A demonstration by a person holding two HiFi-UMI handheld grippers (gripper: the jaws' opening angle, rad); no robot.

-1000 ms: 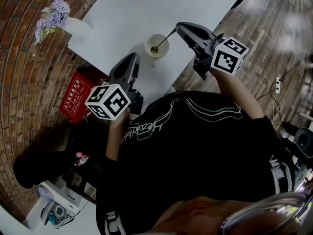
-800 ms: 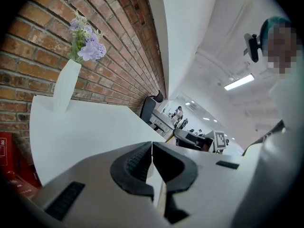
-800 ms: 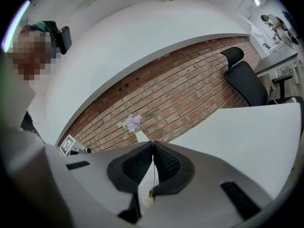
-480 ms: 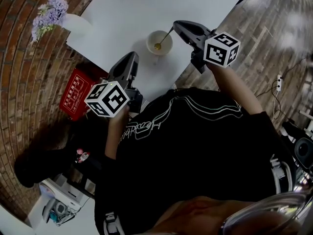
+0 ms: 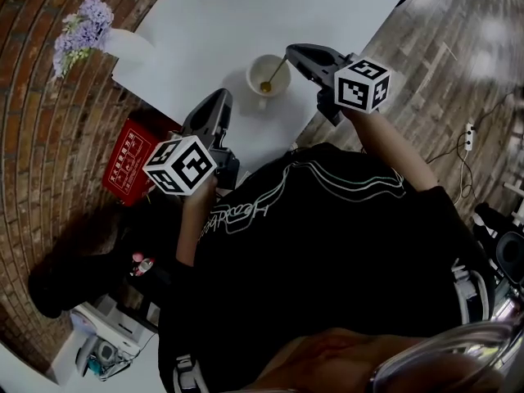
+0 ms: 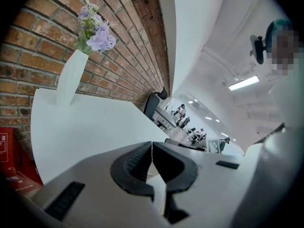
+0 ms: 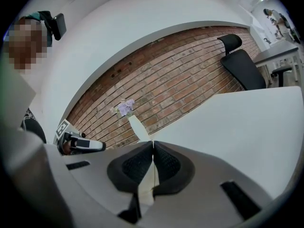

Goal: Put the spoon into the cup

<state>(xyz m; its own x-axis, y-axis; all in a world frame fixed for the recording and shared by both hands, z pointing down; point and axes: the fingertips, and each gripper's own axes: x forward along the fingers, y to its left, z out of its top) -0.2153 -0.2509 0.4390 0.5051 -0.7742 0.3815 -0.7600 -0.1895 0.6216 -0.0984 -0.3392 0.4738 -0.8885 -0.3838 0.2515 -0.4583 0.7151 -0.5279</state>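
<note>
A white cup point(image 5: 255, 65) stands near the front edge of the white table point(image 5: 237, 15). A gold-coloured spoon point(image 5: 274, 72) leans in the cup, its bowl low inside and its handle rising to the right. My right gripper point(image 5: 290, 52) is shut on the handle's upper end, just right of the cup's rim. In the right gripper view the jaws point(image 7: 153, 144) meet and the spoon is hidden below them. My left gripper point(image 5: 219, 103) hangs shut and empty at the table's front edge, left of the cup; its jaws point(image 6: 152, 144) touch.
A white vase of purple flowers point(image 5: 92, 29) stands at the table's left corner against the brick wall point(image 6: 133, 27); the vase point(image 7: 137, 126) shows ahead of the right gripper too. A red box point(image 5: 124, 160) sits on the floor below the table's left edge.
My right gripper has come down and a little left toward the cup, and the spoon's bowl has sunk deeper inside it. The left gripper has barely moved.
</note>
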